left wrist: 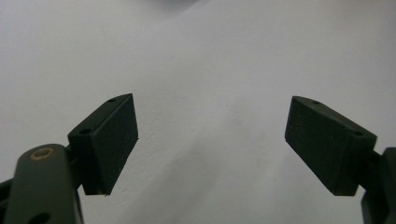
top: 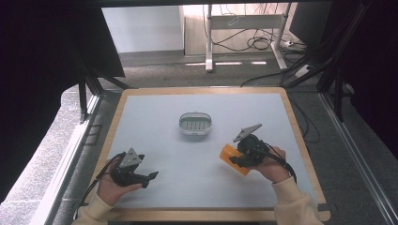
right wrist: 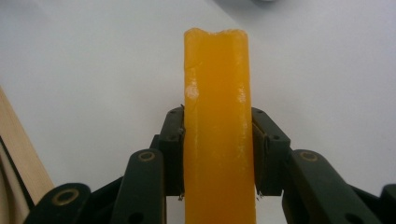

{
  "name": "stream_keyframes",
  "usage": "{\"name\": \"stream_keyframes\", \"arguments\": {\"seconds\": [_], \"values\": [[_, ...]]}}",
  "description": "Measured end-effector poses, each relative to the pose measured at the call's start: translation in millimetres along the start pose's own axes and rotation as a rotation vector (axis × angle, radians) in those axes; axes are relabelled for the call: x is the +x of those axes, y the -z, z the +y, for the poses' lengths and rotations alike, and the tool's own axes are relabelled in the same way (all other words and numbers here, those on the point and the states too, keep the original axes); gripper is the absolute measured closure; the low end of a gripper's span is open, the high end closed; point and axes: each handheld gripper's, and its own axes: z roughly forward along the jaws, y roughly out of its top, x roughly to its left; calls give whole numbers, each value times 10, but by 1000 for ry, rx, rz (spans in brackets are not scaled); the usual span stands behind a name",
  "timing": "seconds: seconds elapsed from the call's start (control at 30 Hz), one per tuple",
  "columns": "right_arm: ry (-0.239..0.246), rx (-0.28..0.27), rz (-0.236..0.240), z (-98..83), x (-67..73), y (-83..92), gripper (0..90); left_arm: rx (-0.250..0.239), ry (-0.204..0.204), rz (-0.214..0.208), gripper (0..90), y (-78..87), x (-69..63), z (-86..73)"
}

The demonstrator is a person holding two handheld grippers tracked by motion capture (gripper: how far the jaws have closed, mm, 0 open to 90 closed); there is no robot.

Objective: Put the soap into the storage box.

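Observation:
An orange bar of soap [top: 231, 157] [right wrist: 218, 130] is clamped edge-on in my right gripper [top: 237, 161] [right wrist: 218, 154], low over the right part of the table; both pads press its flat sides. A white oval soap dish [top: 195, 123] with a ribbed floor stands near the table's middle, up and to the left of the soap. My left gripper [top: 150, 177] [left wrist: 212, 144] rests at the front left of the table, jaws wide apart with only bare table between them.
The pale grey table top [top: 155, 140] has a wooden rim [top: 202, 214]. Beyond its far edge are floor cables [top: 253, 44] and a desk frame. Dark curtains hang at both sides.

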Motion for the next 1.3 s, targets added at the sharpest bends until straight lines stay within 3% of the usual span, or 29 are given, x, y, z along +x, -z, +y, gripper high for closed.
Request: {"name": "stream_keyframes", "arguments": {"seconds": [0.47, 1.3], "values": [[19, -19, 8, 242, -108, 8, 616, -4, 2, -3, 173, 1, -1, 0], [50, -24, 12, 511, -221, -50, 617, -1, 3, -3, 173, 9, 5, 2]]}}
